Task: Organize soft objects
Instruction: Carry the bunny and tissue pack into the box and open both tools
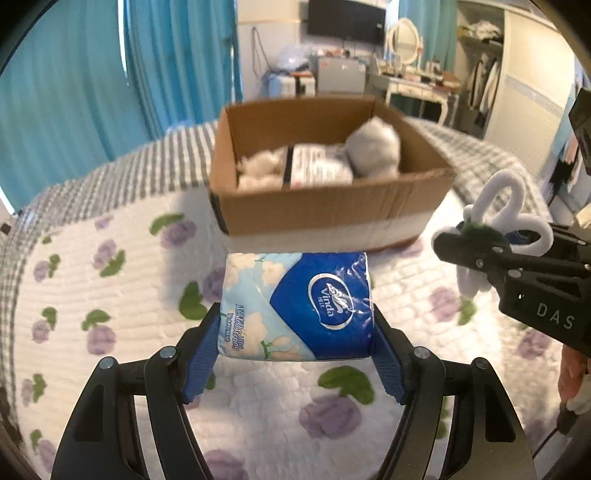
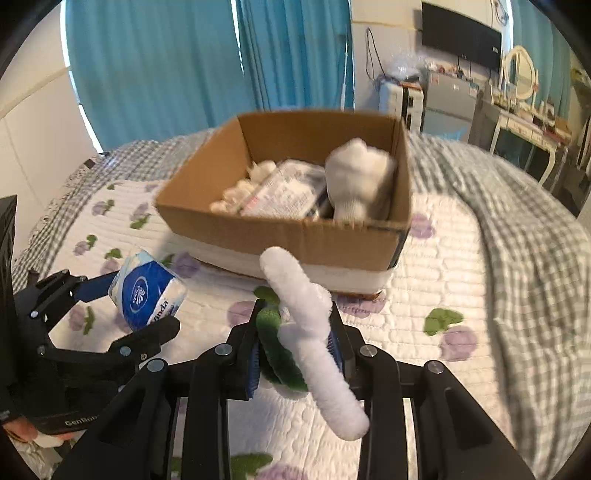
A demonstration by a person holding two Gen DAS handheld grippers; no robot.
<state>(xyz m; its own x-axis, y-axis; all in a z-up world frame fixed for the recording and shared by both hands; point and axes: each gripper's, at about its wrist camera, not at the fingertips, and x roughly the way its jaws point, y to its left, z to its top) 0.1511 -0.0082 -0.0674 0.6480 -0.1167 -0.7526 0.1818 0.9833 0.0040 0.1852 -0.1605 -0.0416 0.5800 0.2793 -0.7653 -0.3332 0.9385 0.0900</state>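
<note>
My left gripper (image 1: 295, 332) is shut on a blue and white Vinda tissue pack (image 1: 299, 304) and holds it above the bed, in front of the cardboard box (image 1: 325, 206). It also shows in the right wrist view (image 2: 146, 297), at the left. My right gripper (image 2: 295, 332) is shut on a white and green fuzzy pipe-cleaner flower (image 2: 306, 332), also held above the bed before the box (image 2: 295, 236); the flower also shows at the right of the left wrist view (image 1: 498, 218). The box holds a white plush (image 2: 358, 184), a packet (image 2: 284, 192) and cotton-like pieces (image 2: 240, 192).
The box stands on a white quilt with purple flowers (image 1: 110, 295) over a grey checked bedspread (image 2: 517, 221). Blue curtains (image 1: 110, 74) hang behind. A dressing table with a mirror (image 1: 413, 74) and a wall screen (image 1: 347, 18) stand beyond the bed.
</note>
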